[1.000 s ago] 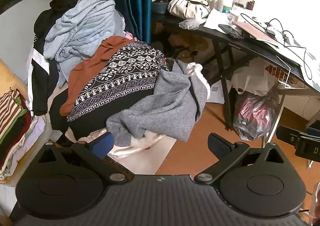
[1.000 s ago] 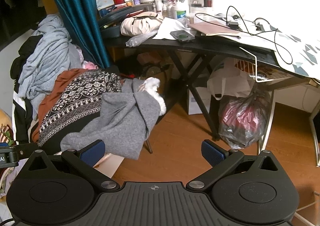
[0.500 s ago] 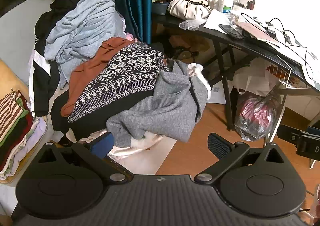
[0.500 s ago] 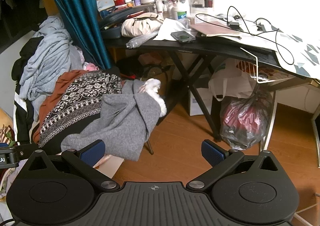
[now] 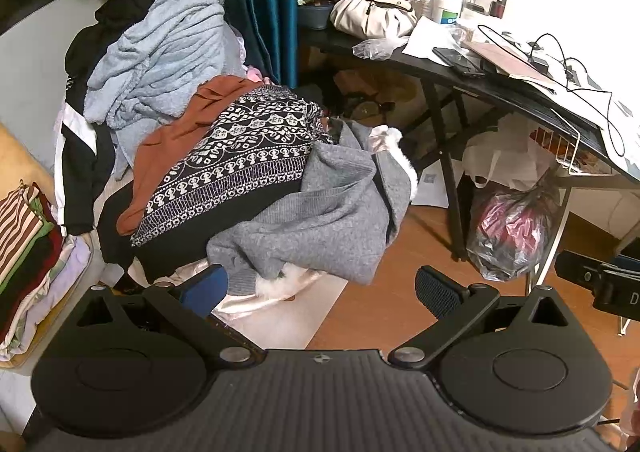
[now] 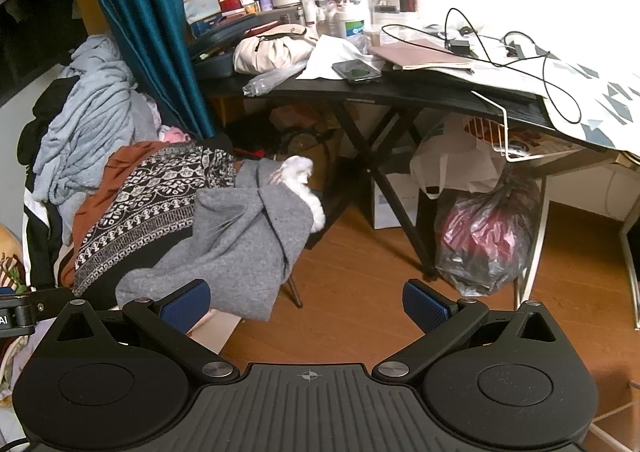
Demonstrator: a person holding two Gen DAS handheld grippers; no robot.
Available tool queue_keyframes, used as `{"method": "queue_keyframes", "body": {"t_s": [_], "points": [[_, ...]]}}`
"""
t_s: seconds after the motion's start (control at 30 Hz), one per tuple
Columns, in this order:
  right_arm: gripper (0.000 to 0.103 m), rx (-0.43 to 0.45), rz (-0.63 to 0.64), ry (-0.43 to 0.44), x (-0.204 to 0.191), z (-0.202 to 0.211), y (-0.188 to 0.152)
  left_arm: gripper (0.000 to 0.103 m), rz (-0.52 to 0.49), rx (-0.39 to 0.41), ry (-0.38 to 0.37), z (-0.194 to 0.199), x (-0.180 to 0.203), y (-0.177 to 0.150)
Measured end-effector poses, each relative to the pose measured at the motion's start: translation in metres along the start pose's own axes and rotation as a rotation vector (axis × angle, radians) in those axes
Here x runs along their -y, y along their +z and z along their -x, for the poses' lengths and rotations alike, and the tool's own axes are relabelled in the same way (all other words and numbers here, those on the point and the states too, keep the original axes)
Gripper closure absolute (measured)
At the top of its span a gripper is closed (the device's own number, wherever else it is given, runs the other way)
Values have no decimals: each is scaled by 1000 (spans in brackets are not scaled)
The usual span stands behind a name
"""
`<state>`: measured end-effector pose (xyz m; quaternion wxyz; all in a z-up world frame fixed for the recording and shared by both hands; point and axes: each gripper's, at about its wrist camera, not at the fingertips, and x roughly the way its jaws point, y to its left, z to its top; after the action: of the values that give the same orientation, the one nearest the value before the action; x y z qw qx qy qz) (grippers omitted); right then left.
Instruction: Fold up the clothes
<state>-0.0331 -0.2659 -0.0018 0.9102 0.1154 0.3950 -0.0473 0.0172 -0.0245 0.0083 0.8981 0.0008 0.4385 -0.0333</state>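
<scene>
A heap of unfolded clothes lies ahead. On top a grey knit sweater (image 5: 320, 219) (image 6: 240, 244) hangs over the near edge, beside a black-and-white patterned garment (image 5: 240, 155) (image 6: 152, 203), a rust-brown one (image 5: 176, 131) and a pale blue fleece (image 5: 160, 51) (image 6: 84, 123). A stack of folded clothes (image 5: 24, 236) sits at the far left. My left gripper (image 5: 320, 288) is open, its left fingertip just in front of the sweater's hem. My right gripper (image 6: 306, 302) is open too, low over the floor, empty.
A black desk (image 6: 400, 91) crowded with cosmetics, a cream bag, a phone and cables stands to the right. Under it are a plastic bag (image 6: 484, 240) and a wire basket. A teal curtain (image 6: 136, 11) hangs behind the heap. Wooden floor (image 6: 360, 292) lies below.
Both views have shifted slightly; the clothes heap sits a little nearer and further right. Both grippers stay open and hold nothing.
</scene>
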Motion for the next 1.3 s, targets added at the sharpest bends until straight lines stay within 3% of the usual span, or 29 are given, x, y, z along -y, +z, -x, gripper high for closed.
{"method": "queue_keyframes", "body": {"t_s": [1.3], "points": [[1, -5, -25, 4, 3, -1, -4, 1, 31, -6, 22, 1, -11, -2]]}}
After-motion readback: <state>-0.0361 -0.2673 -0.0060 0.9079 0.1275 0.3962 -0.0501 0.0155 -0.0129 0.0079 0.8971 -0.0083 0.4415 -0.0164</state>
